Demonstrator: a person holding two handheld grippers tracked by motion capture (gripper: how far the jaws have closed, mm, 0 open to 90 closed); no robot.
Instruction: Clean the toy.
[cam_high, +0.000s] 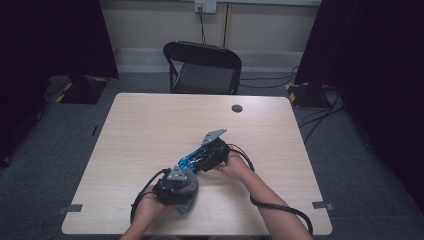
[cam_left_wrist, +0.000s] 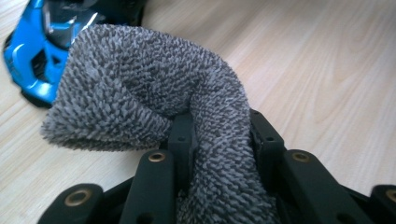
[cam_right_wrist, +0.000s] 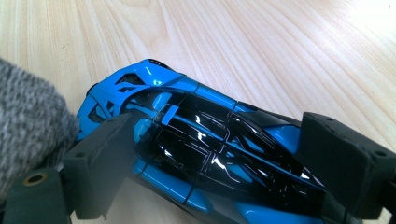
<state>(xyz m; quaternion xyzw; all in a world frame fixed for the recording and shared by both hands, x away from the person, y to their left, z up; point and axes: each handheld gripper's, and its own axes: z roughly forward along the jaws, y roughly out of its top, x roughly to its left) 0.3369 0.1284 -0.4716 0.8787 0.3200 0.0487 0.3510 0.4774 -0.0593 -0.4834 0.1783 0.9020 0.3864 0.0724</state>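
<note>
The blue toy car (cam_right_wrist: 201, 154) sits near the middle of the table (cam_high: 150, 125), its nose touching or just beside the grey cloth (cam_left_wrist: 154, 93). Your right claw (cam_right_wrist: 224, 163) straddles the car with a jaw against each flank, clamped on it, so keep that grip firm and low to stop the car rolling. Your left claw (cam_left_wrist: 219, 144) is pinched on a fold of the cloth; lead with the loose bulge ahead of the jaws. Wipe along the bodywork with light strokes, so the hard jaws never scrape the glossy paint.
</note>
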